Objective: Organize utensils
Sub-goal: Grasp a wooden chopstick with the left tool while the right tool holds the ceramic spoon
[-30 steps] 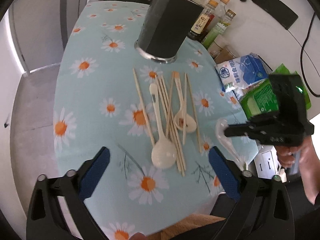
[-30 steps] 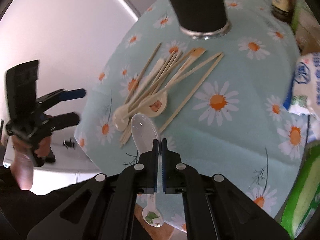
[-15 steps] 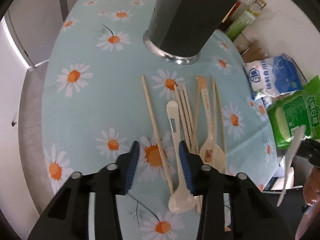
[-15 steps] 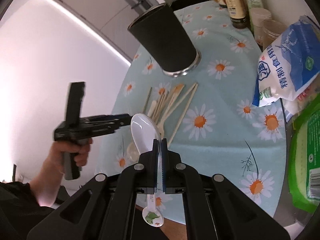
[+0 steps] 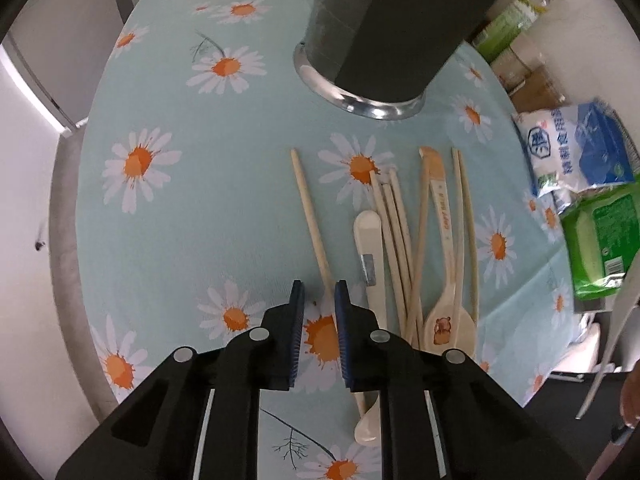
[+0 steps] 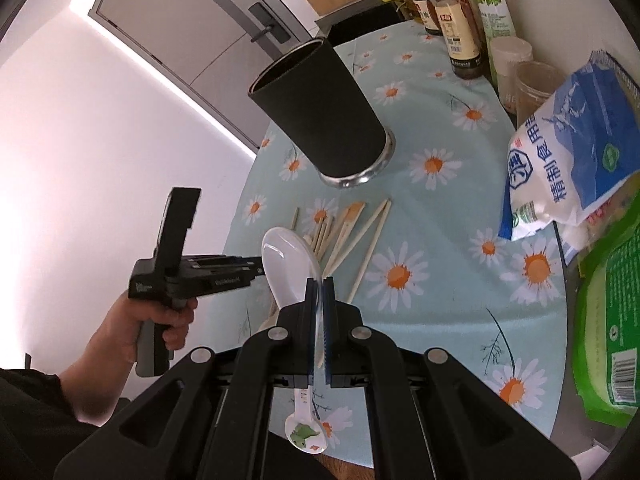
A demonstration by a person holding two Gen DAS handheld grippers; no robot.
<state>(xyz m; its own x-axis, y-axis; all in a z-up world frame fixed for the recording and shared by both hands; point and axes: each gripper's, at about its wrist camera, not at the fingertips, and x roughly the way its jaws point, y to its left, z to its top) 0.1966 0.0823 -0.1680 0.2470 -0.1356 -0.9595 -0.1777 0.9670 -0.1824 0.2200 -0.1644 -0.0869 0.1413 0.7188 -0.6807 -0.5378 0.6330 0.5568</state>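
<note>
Right gripper (image 6: 319,284) clamps a white spoon (image 6: 290,268); left gripper (image 5: 319,294), narrowly parted, seemingly straddles a chopstick (image 5: 310,216).

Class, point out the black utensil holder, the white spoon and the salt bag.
black utensil holder (image 6: 320,112), right wrist view, side wall.
white spoon (image 6: 286,264), right wrist view, bowl.
salt bag (image 6: 568,160), right wrist view, printed front.

One black holder cup (image 6: 320,112); three spoons: a cream one (image 5: 370,256), a bear-print one (image 5: 446,312) and a white one (image 6: 290,268); about eight chopsticks (image 5: 310,208), overlapping so the count is unsure; two grippers; several bottles (image 6: 456,20), cropped; two food bags (image 6: 572,152)
</note>
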